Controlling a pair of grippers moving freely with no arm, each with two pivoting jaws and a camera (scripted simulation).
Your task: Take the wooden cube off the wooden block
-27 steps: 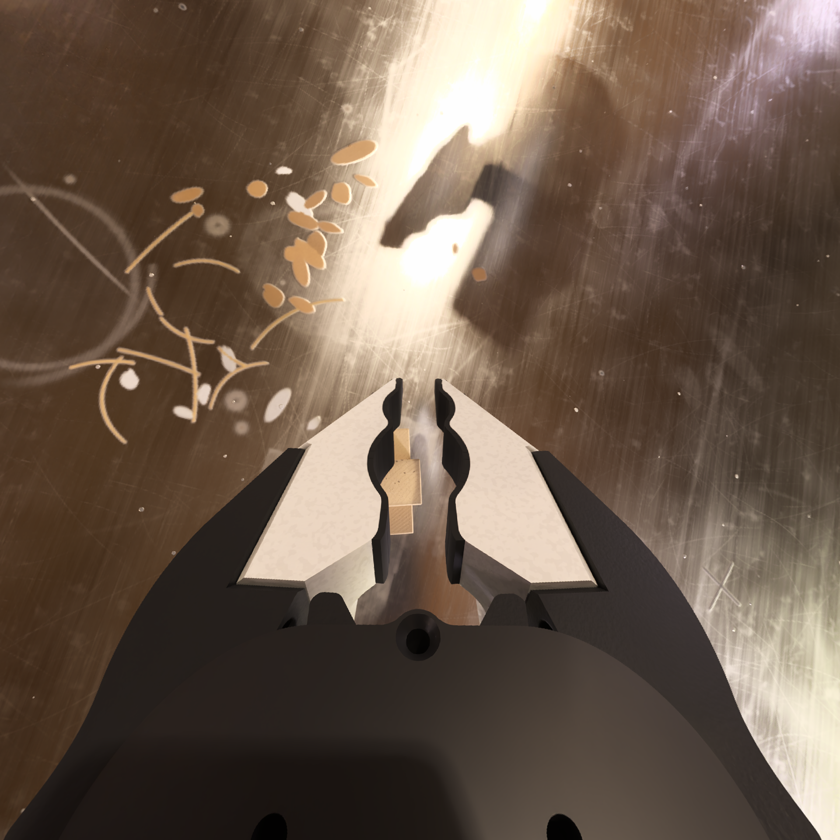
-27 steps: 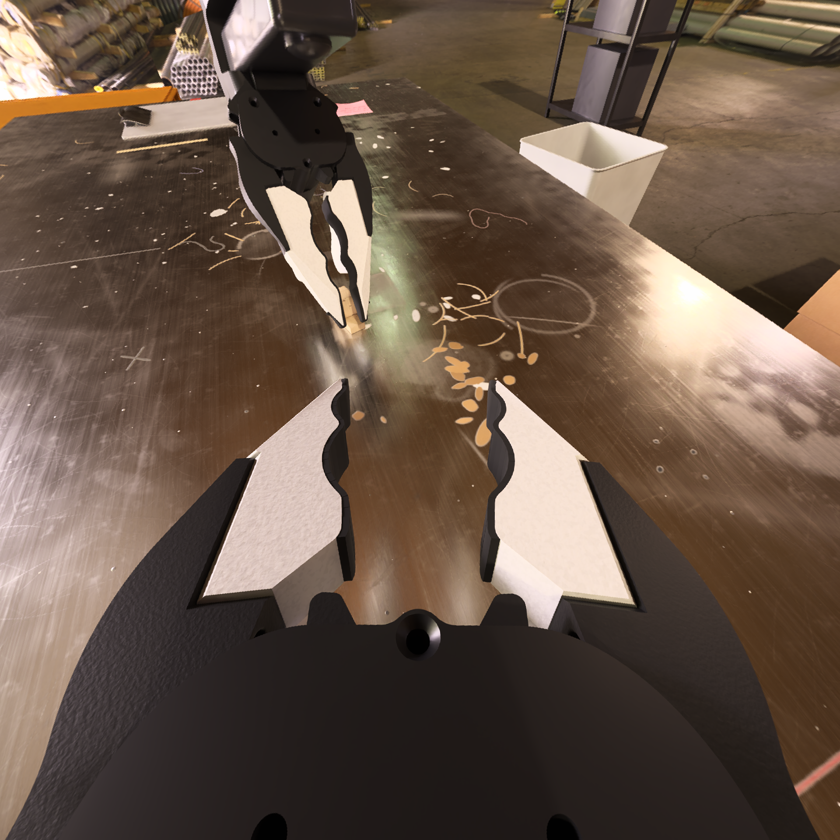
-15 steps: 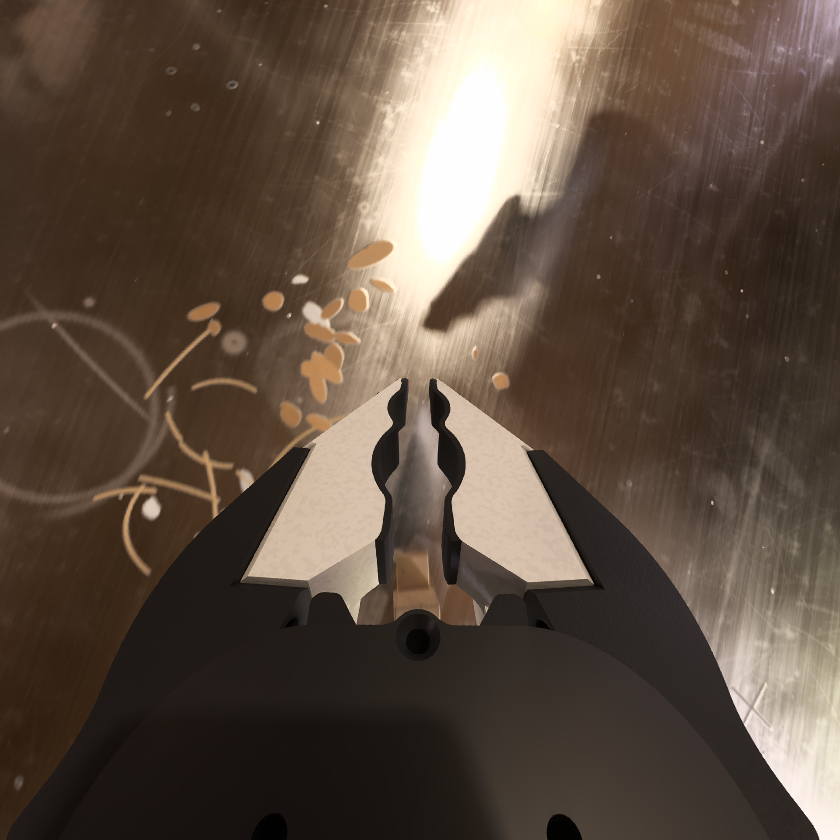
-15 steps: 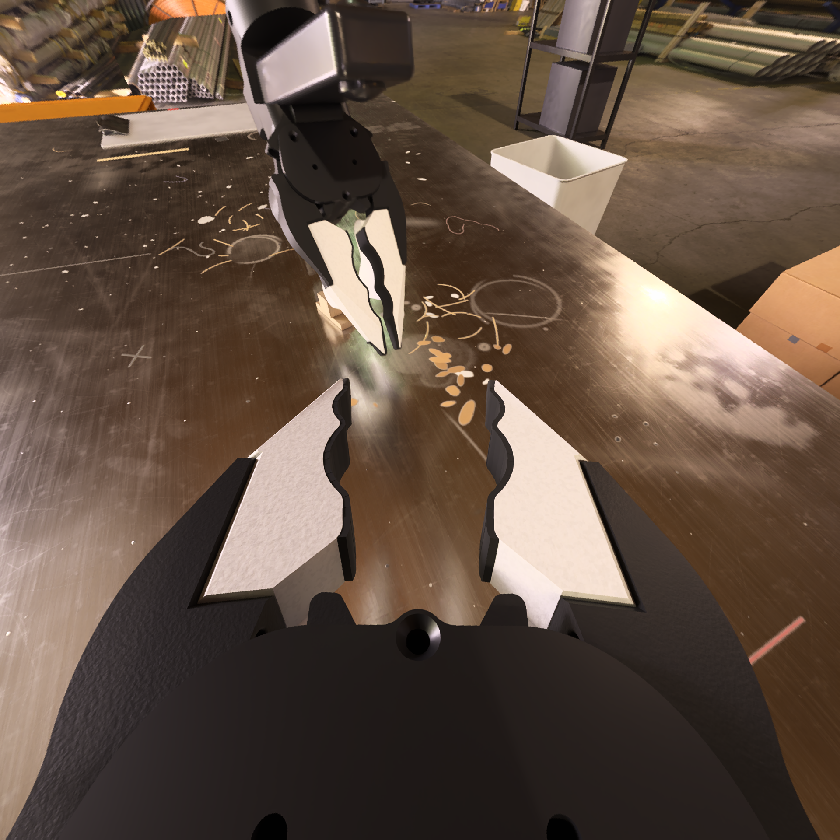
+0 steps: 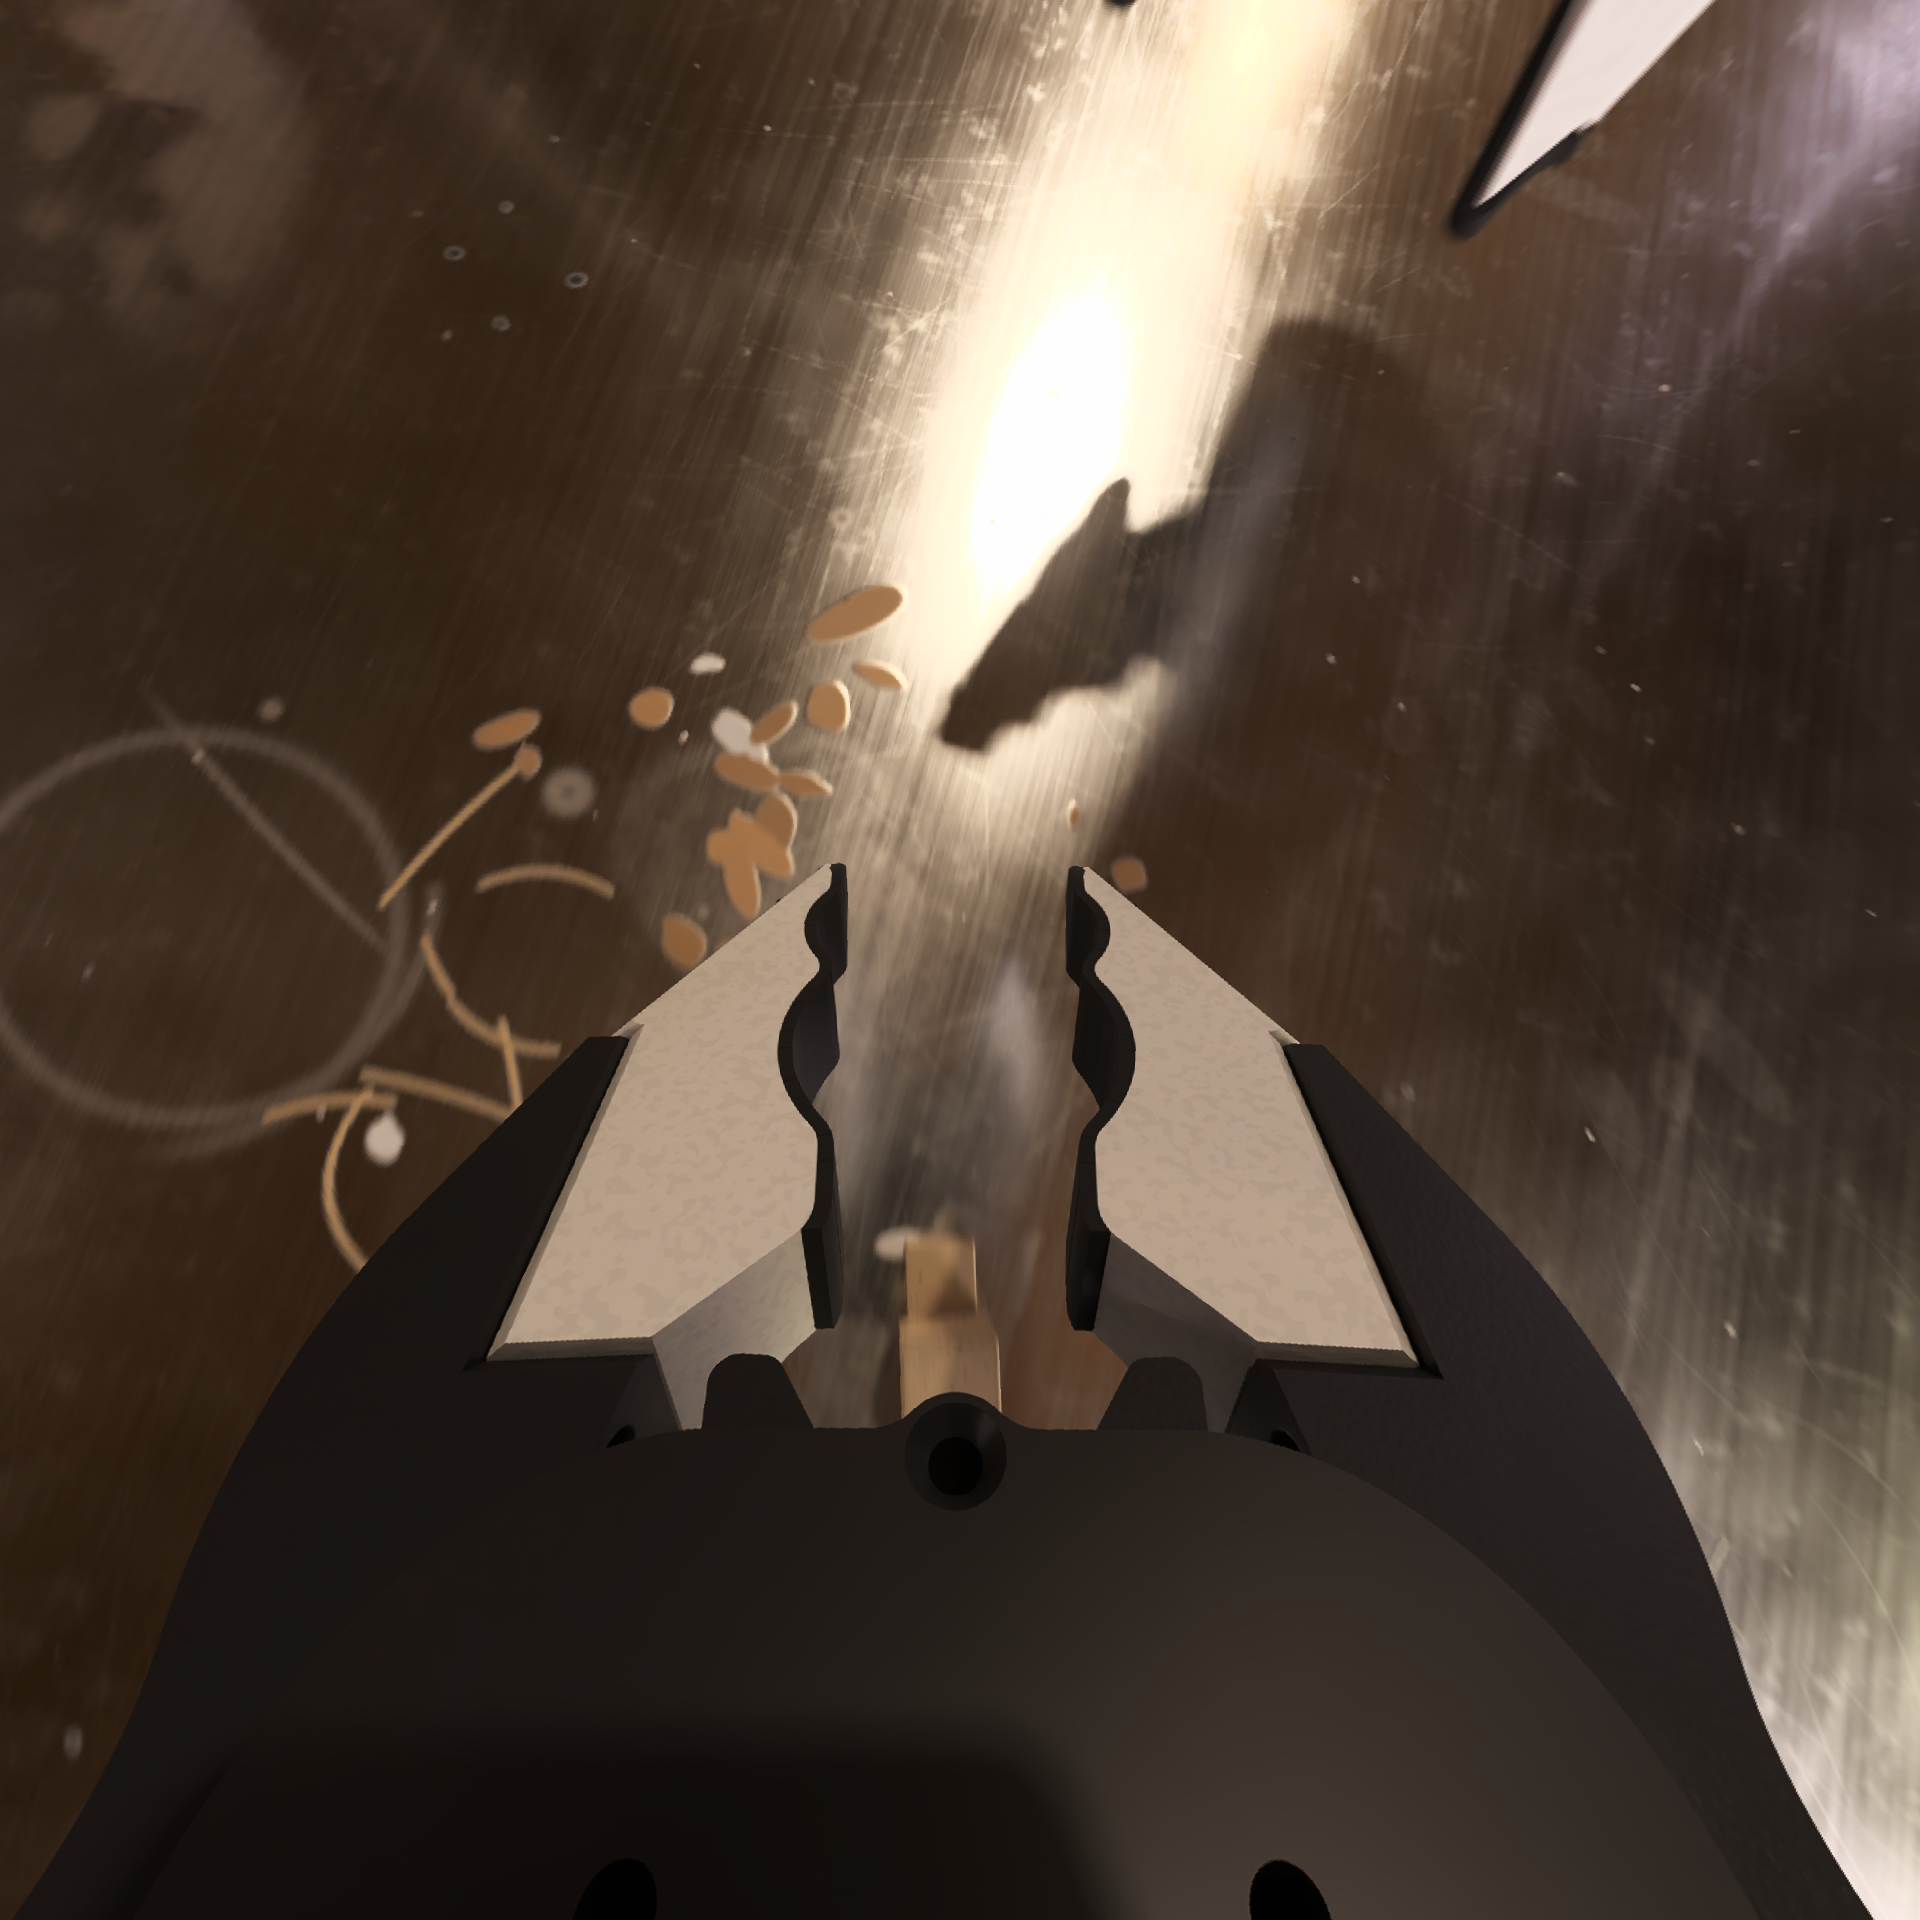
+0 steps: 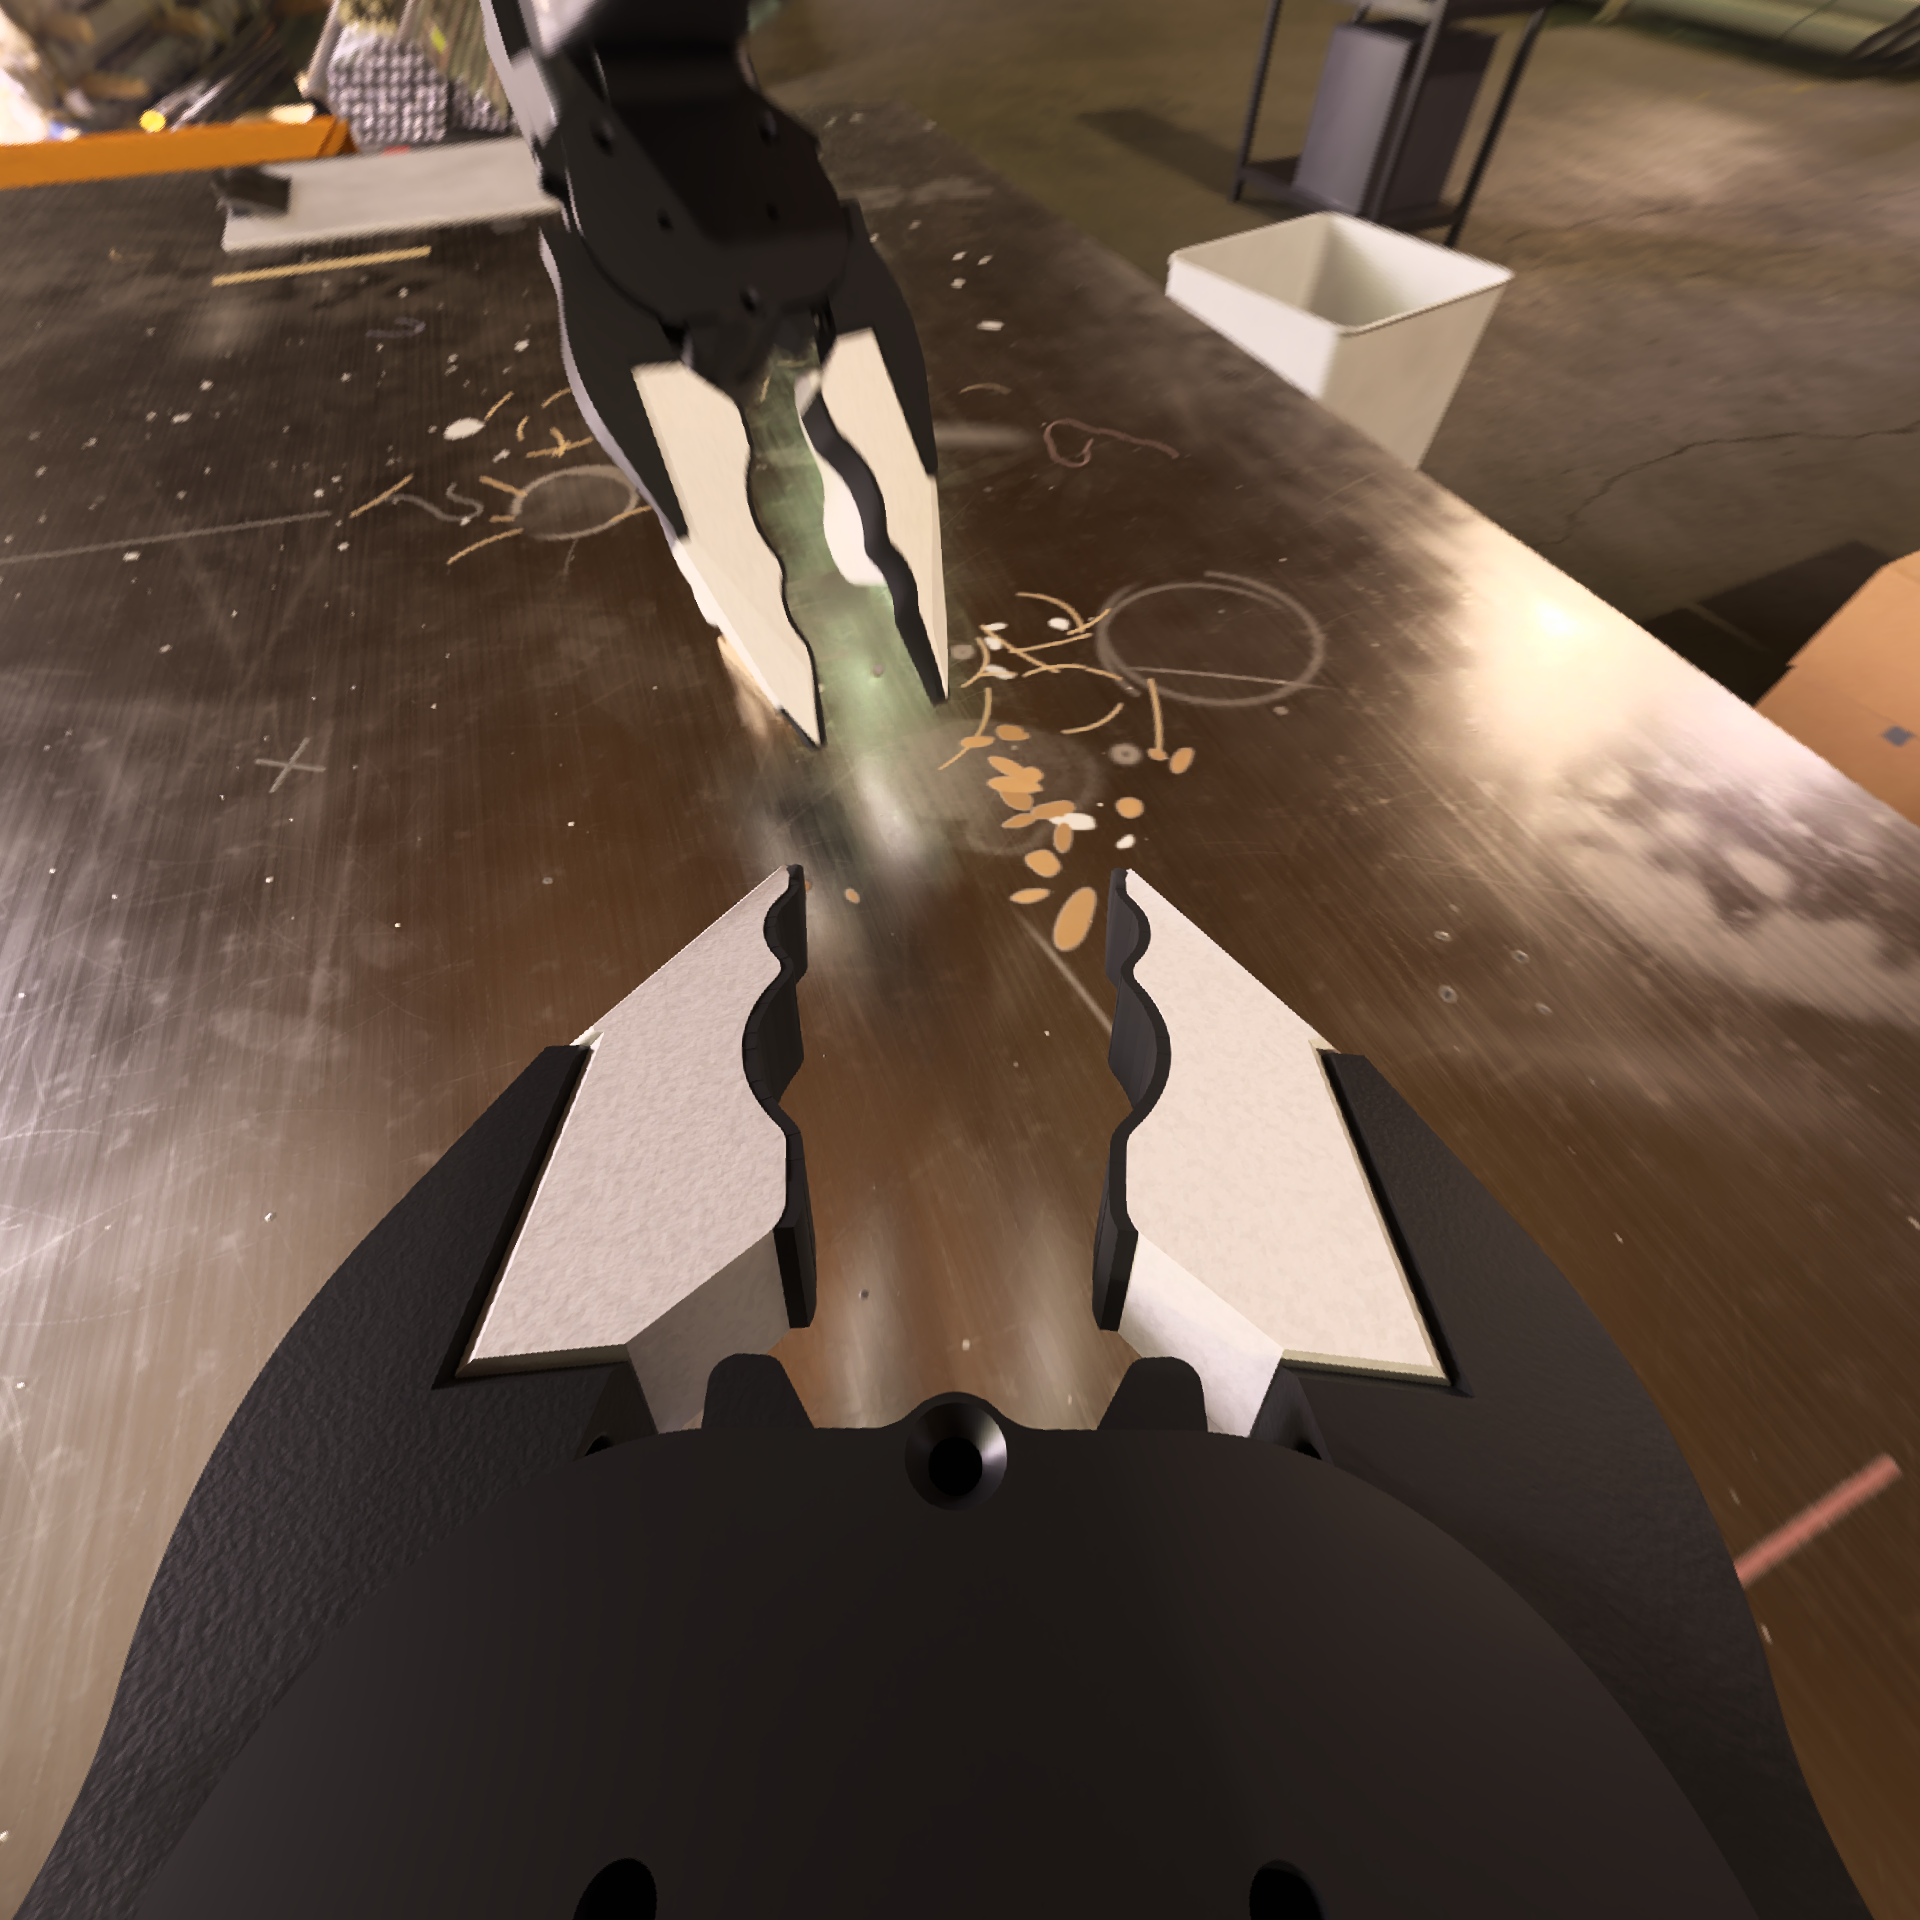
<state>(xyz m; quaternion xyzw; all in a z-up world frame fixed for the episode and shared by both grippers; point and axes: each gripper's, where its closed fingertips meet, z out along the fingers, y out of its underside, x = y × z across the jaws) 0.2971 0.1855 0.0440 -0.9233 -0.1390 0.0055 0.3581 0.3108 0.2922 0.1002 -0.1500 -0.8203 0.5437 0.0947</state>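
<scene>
My left gripper (image 5: pixel 956 883) is open and empty, low over the scratched metal table (image 5: pixel 1455 1039). Pale wood shows deep between its fingers, close to the palm: a small piece (image 5: pixel 938 1265) above a longer one (image 5: pixel 951 1361). I cannot tell the cube from the block; the gripper body hides the rest. My right gripper (image 6: pixel 956 894) is open and empty. In the right wrist view the left gripper (image 6: pixel 875 715) points down at the table ahead, with a sliver of wood (image 6: pixel 744 659) behind its finger. A right fingertip (image 5: pixel 1538 135) shows in the left wrist view.
Wood shavings (image 6: pixel 1039 810) and a scribed circle (image 6: pixel 1210 644) lie between the grippers. A white bin (image 6: pixel 1340 301) stands off the table's right edge, a cardboard box (image 6: pixel 1860 707) farther right, a dark rack (image 6: pixel 1382 104) behind. A white board (image 6: pixel 384 203) lies at the far end.
My left gripper's jaws, nearly closed around the wood earlier, have opened wide. It slid forward, so the wood now sits back by its palm. The right gripper stayed open.
</scene>
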